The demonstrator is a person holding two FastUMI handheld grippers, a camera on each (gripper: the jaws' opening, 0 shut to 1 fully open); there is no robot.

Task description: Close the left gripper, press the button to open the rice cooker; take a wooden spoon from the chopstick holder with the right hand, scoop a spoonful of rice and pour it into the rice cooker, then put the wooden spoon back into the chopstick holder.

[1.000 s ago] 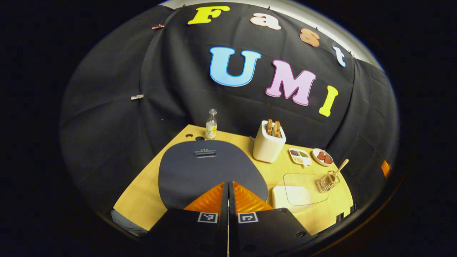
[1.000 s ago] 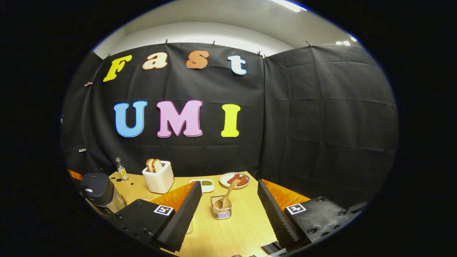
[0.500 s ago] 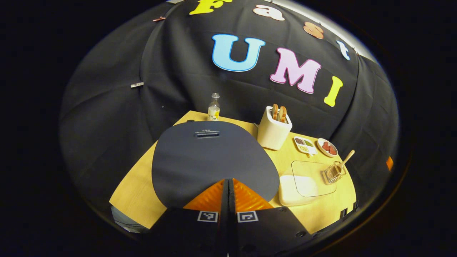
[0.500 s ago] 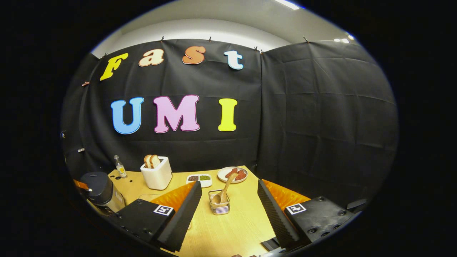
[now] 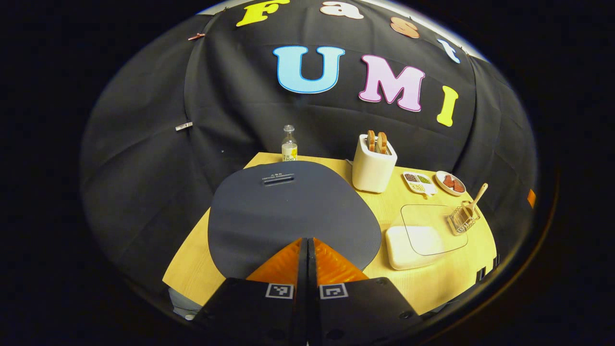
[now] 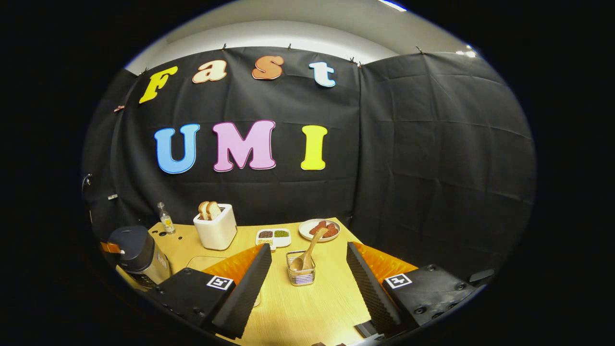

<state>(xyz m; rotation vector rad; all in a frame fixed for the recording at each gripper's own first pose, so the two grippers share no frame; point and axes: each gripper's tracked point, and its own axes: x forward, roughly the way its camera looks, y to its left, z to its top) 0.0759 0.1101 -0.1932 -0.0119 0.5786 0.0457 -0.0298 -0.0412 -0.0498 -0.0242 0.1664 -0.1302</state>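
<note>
Left gripper (image 5: 307,240), its 2 fingers pressed together, hovers over the dark round-lidded rice cooker (image 5: 288,211). Right gripper (image 6: 307,269) gapes wide, empty, facing the wire chopstick holder (image 6: 301,274). Its pale wooden spoon (image 6: 307,252) stands bowl-down, handle leaning up-right.

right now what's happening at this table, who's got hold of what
Nobody holds anything yet. The left gripper is shut and poised over the closed rice cooker, lined up to press its button. The right gripper is open, with the wooden spoon standing in the chopstick holder between its fingers, farther off. A lidded white container sits beside the cooker.

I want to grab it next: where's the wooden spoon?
The wooden spoon stands in the wire chopstick holder, centred ahead of the right gripper, before the plate.
</note>
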